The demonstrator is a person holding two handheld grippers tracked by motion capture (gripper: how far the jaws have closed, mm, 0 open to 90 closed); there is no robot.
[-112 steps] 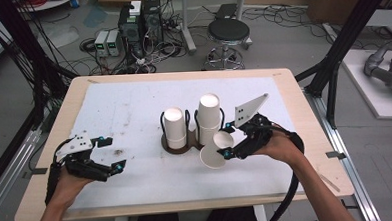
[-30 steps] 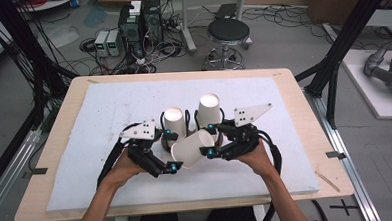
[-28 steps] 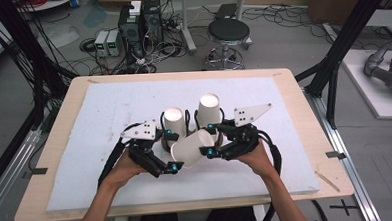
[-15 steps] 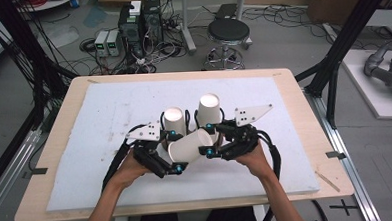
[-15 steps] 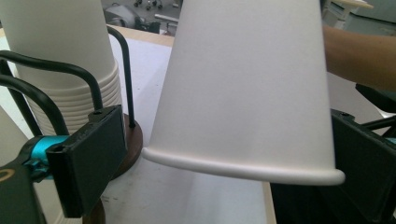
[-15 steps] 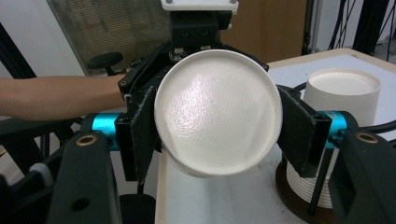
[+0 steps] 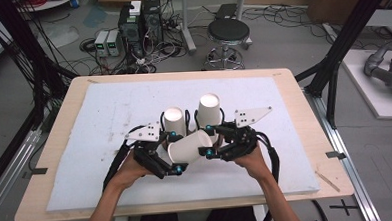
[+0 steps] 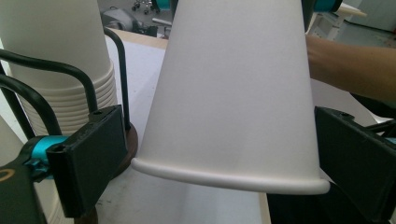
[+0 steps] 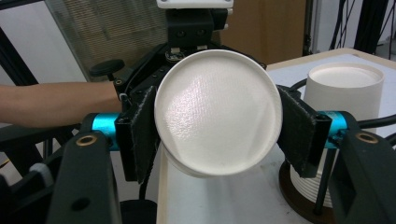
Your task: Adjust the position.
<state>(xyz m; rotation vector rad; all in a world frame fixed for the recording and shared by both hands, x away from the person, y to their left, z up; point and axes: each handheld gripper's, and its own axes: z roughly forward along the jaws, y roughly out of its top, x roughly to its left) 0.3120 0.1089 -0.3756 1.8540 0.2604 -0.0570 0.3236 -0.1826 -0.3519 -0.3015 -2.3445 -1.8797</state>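
I hold one white paper cup in the air between my two grippers, just in front of the cup holder with its two stacks of upturned cups (the left stack and the right stack). The right gripper is closed on the narrow bottom end of the cup; in the right gripper view its pads press on both sides of the round base. The left gripper stands wide around the rim end; in the left gripper view I see a small gap between each jaw and the rim, so I judge it does not grip yet.

So the cup is already off the stack and off the table. What is left, I think, is to close the left gripper on it and pass it over or pull it apart, but this I cannot tell for sure.

The cup lies almost level. Its long axis runs from the right gripper to the left one, and the open mouth points to my left and a little toward me.
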